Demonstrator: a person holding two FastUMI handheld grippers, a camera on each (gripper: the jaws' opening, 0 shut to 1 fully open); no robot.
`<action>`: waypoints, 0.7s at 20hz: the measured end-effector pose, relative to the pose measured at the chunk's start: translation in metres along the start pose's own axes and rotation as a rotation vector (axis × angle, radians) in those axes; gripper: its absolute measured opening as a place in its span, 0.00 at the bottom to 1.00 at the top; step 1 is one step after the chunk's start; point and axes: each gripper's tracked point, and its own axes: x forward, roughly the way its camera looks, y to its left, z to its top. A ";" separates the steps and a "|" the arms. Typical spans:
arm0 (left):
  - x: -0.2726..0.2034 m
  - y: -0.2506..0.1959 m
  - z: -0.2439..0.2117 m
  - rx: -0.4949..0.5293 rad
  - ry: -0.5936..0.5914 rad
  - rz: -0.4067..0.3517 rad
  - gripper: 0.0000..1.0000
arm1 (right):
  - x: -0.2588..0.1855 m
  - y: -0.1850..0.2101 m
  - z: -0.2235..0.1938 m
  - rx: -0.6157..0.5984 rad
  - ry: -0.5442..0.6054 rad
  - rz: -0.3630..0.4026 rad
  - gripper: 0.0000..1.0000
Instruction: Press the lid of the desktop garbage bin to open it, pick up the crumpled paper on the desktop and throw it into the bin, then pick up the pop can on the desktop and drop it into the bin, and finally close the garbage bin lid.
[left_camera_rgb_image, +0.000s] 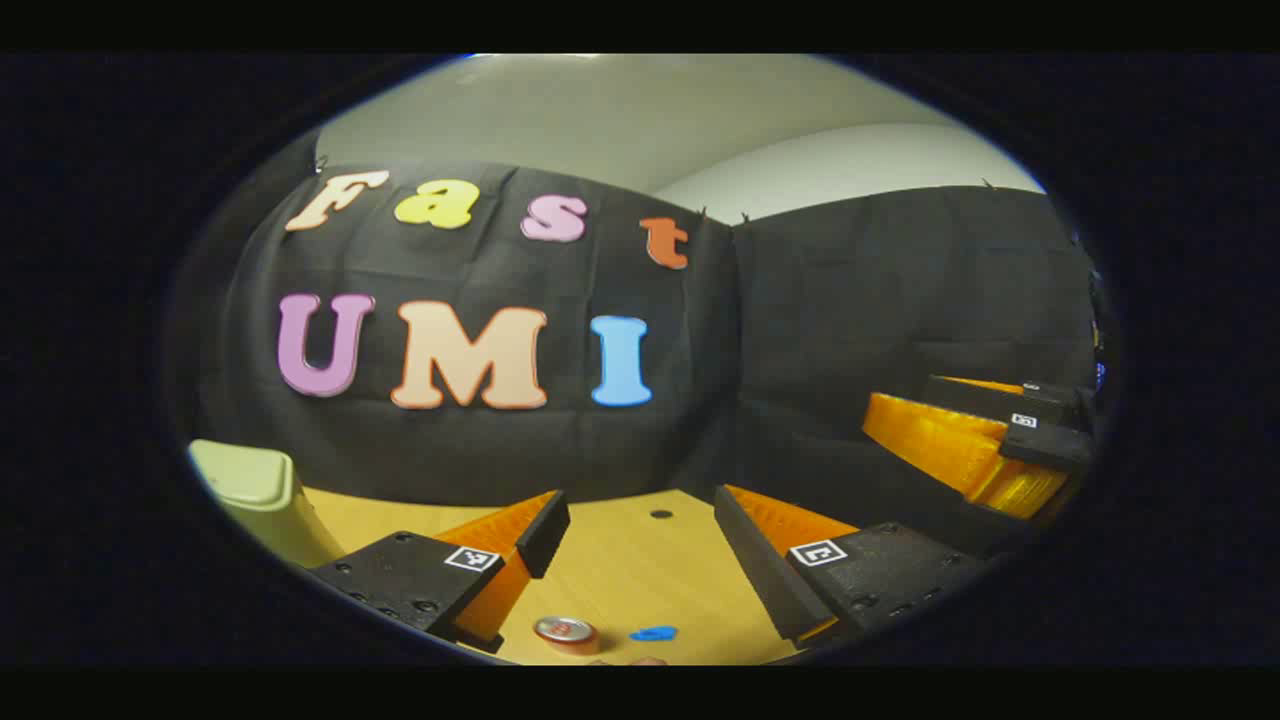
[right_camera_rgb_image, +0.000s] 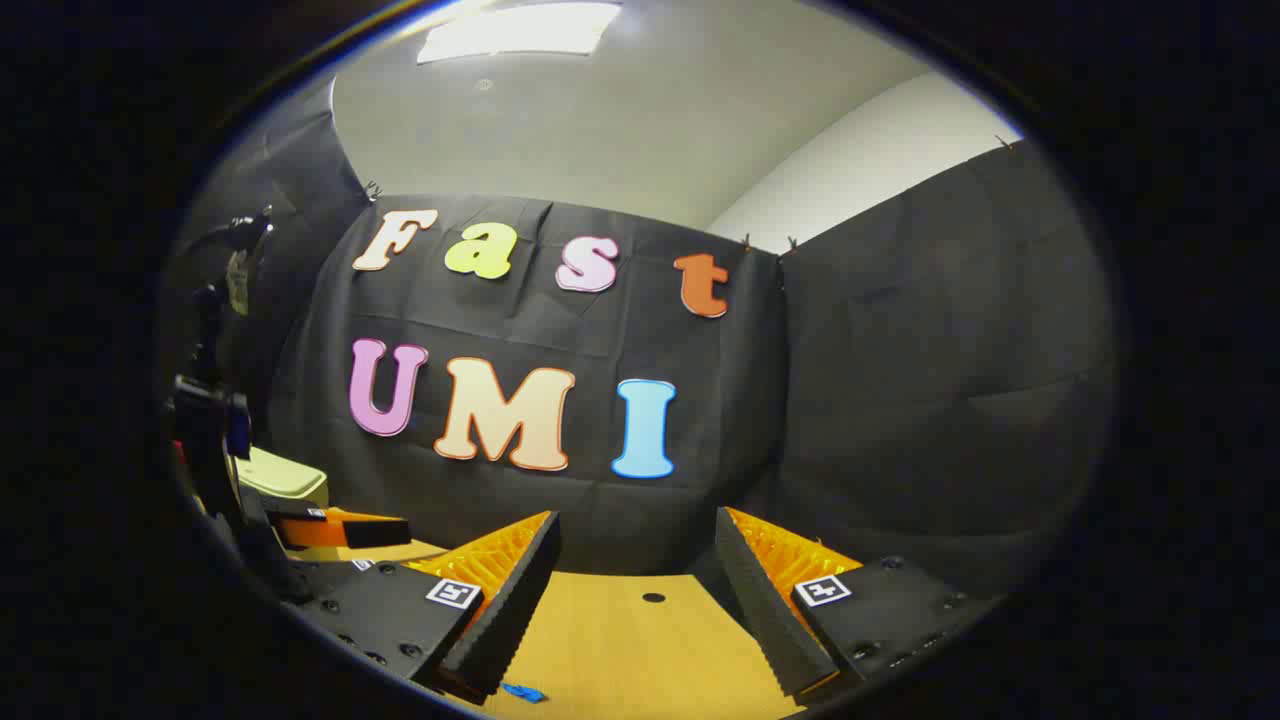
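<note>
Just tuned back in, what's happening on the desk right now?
Nothing is held yet. The left gripper and the right gripper both hang open above the wooden desktop. The pop can stands on the desktop just below the left gripper. The pale green garbage bin sits at the far left, its lid apparently down. The crumpled paper can't be made out.

garbage bin (left_camera_rgb_image: 262, 495) and pop can (left_camera_rgb_image: 566, 632) are cut by the view's edge.
</note>
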 end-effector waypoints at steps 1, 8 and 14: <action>-0.004 0.003 0.012 -0.051 -0.019 0.000 0.92 | -0.006 0.005 0.006 -0.002 -0.014 0.015 0.99; 0.001 0.021 0.057 -0.183 -0.058 0.104 0.93 | 0.002 -0.001 0.029 0.014 -0.081 0.080 0.99; 0.005 -0.030 0.017 -0.085 0.032 0.040 0.94 | 0.015 -0.022 -0.001 0.059 0.004 0.118 0.98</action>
